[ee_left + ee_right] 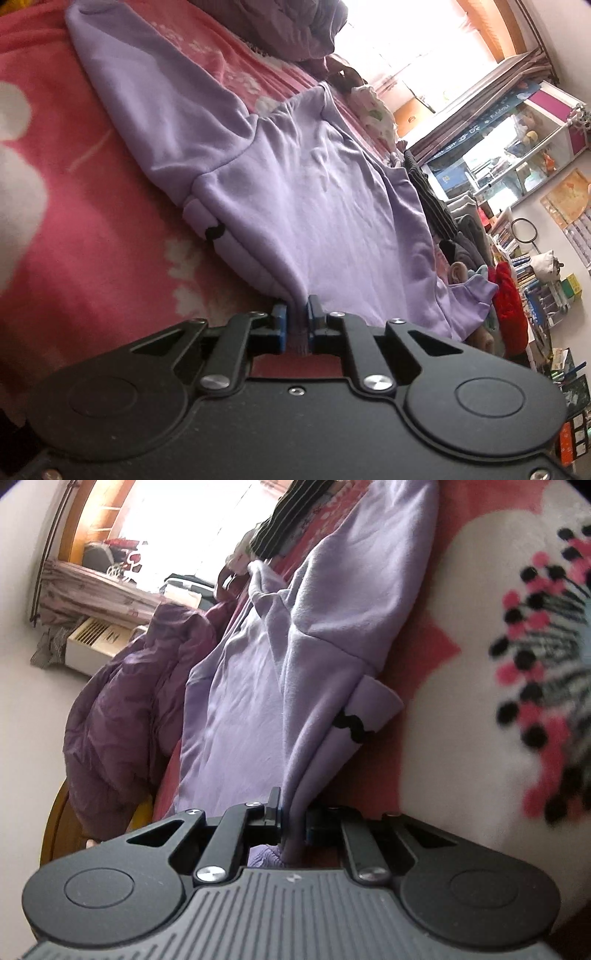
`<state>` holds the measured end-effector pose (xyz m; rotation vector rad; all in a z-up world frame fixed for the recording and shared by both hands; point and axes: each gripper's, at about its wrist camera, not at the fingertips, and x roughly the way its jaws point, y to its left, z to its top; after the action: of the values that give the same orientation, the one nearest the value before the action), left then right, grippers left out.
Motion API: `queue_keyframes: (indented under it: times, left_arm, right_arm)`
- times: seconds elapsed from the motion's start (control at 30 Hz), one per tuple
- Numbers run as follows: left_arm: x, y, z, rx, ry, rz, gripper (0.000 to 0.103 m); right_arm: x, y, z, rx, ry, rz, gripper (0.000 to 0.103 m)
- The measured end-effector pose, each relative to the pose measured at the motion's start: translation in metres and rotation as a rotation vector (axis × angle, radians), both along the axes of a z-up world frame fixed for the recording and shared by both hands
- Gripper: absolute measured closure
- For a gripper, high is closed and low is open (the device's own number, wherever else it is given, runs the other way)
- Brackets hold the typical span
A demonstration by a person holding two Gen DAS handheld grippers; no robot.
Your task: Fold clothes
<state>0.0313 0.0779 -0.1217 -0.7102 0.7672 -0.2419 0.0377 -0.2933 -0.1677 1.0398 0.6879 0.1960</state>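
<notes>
**Both grippers pinch the hem of a lilac sweatshirt on the bed**

Nearest in each wrist view is the black gripper body, its jaws drawn in on cloth. From the left wrist, the left gripper [295, 314] clamps the ribbed bottom edge of the lilac sweatshirt [314, 192] between blue pads. From the right wrist, the right gripper [293, 812] pinches a gathered bunch of the same hem, several layers thick.

Beyond the jaws the sweatshirt lies on a pink blanket [92, 184] with white flowers. One sleeve [147, 92] runs out flat to the side, and a cuff with a small black wavy mark [351, 725] sits near the body. Further off lie a purple quilted jacket [122, 701], a striped dark garment [280, 528], then shelves of books and a bright window.

By my reading, the risks come from the grips. The right pinch holds bunched cloth, so a lift may drag hidden layers and crease the fold. The left pinch sits at the very edge of the rib and could slip if pulled hard. The spread sleeve may trail and flop under the body if the hem is carried over before it is tucked.

No brand or label can be read; writing on the far blue banner is too small to make out.
</notes>
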Motion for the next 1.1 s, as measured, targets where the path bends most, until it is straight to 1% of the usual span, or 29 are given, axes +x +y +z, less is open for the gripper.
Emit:
queue_keyframes:
  times: [0.07, 0.13, 0.17, 0.2, 0.23, 0.27, 0.3, 0.33, 0.37, 0.43, 0.5, 0.53, 0.67, 0.77, 0.8, 0.87, 0.93, 1.03, 1.1]
  left_arm:
    - [-0.004, 0.0, -0.002, 0.006, 0.014, -0.003, 0.095]
    - [-0.001, -0.001, -0.008, 0.018, 0.059, -0.02, 0.095]
    - [0.002, 0.0, -0.011, 0.01, 0.075, -0.029, 0.094]
    - [0.004, 0.003, -0.014, -0.005, 0.084, -0.039, 0.091]
    - [0.005, 0.007, -0.014, -0.029, 0.091, -0.041, 0.088]
    - [0.006, 0.012, -0.011, -0.041, 0.084, -0.033, 0.08]
    - [0.006, 0.017, -0.007, -0.045, 0.072, -0.021, 0.069]
    - [0.006, 0.022, -0.003, -0.034, 0.057, -0.004, 0.064]
    - [0.007, 0.028, -0.001, -0.021, 0.045, 0.019, 0.062]
    - [0.01, 0.042, 0.003, -0.004, 0.027, 0.073, 0.062]
    - [0.017, 0.061, 0.003, 0.0, 0.017, 0.138, 0.06]
    - [0.02, 0.07, 0.002, -0.004, 0.014, 0.174, 0.06]
    - [0.037, 0.106, -0.006, -0.082, -0.006, 0.275, 0.06]
    - [0.057, 0.123, -0.011, -0.075, -0.014, 0.335, 0.06]
    - [0.063, 0.128, -0.013, -0.08, -0.006, 0.354, 0.06]
    - [0.076, 0.14, -0.018, -0.115, 0.006, 0.387, 0.06]
    - [0.089, 0.15, -0.017, -0.124, 0.009, 0.413, 0.06]
    - [0.118, 0.163, -0.011, -0.088, -0.007, 0.436, 0.06]
    - [0.137, 0.174, -0.011, -0.079, -0.013, 0.45, 0.06]
  right_arm:
    - [-0.005, 0.003, 0.002, -0.016, 0.013, 0.006, 0.091]
    - [-0.01, 0.005, 0.003, -0.044, 0.02, 0.005, 0.093]
    - [-0.012, 0.005, 0.004, -0.057, 0.023, 0.005, 0.092]
    - [-0.015, 0.006, 0.005, -0.068, 0.026, 0.004, 0.088]
    - [-0.017, 0.004, 0.007, -0.051, 0.029, -0.001, 0.083]
    - [-0.019, 0.002, 0.009, -0.036, 0.032, -0.007, 0.08]
    - [-0.021, 0.0, 0.012, -0.048, 0.031, -0.015, 0.076]
    - [-0.024, -0.001, 0.015, -0.06, 0.03, -0.022, 0.074]
    - [-0.027, -0.004, 0.018, -0.068, 0.025, -0.032, 0.071]
    - [-0.03, -0.008, 0.02, -0.068, 0.02, -0.047, 0.065]
    - [-0.031, -0.012, 0.018, -0.065, 0.016, -0.069, 0.065]
    - [-0.03, -0.012, 0.019, -0.074, 0.018, -0.074, 0.065]
    - [-0.022, -0.004, 0.021, -0.119, -0.003, -0.054, 0.063]
    - [-0.018, 0.0, 0.021, -0.173, -0.02, -0.037, 0.064]
    - [-0.017, 0.001, 0.02, -0.191, -0.026, -0.032, 0.065]
    - [-0.015, 0.0, 0.02, -0.211, -0.034, -0.028, 0.065]
    - [-0.013, 0.0, 0.019, -0.23, -0.046, -0.02, 0.065]
    - [-0.009, 0.0, 0.017, -0.26, -0.061, -0.005, 0.065]
    - [-0.007, 0.0, 0.015, -0.269, -0.07, 0.005, 0.065]
